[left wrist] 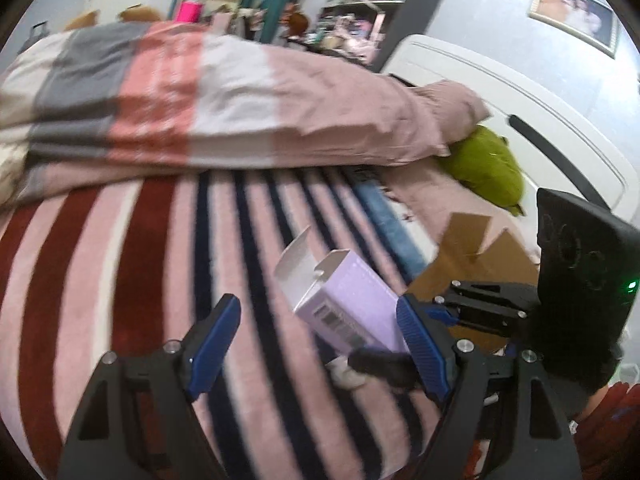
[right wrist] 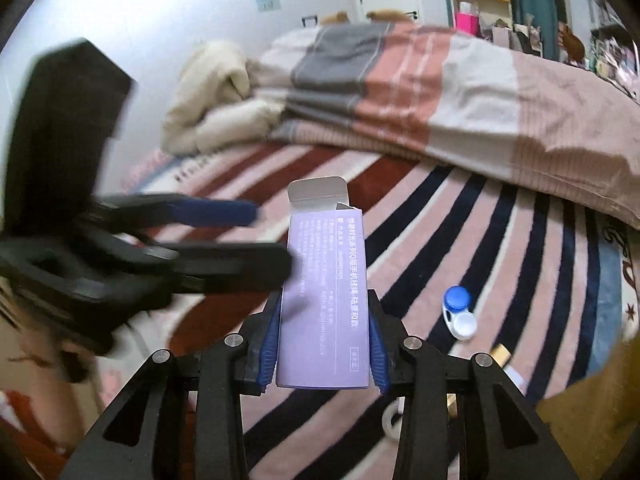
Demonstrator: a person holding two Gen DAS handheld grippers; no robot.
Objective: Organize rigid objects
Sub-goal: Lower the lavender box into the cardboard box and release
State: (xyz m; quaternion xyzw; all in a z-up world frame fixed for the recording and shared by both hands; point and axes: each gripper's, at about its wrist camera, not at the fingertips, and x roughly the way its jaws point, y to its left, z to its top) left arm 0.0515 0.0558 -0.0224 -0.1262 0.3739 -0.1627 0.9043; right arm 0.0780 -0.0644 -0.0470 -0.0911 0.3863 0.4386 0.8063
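A lilac carton [right wrist: 324, 300] with its white top flap open is clamped between the blue pads of my right gripper [right wrist: 323, 340], held above the striped blanket. It also shows in the left wrist view [left wrist: 352, 304]. My left gripper [left wrist: 316, 332] is open and empty, its jaws wide apart, just left of the carton; it shows blurred in the right wrist view [right wrist: 268, 236], its fingertips by the carton's left side. A blue-and-white contact lens case [right wrist: 460, 314] lies on the blanket to the right. A gold-capped item [right wrist: 500, 354] lies beside it, partly hidden.
A brown cardboard box [left wrist: 476, 264] with open flaps stands on the bed at right. A folded striped quilt [left wrist: 224, 104] fills the far side. A green plush [left wrist: 488, 168] lies by the white headboard [left wrist: 560, 128]. A cream blanket [right wrist: 216, 96] lies far left.
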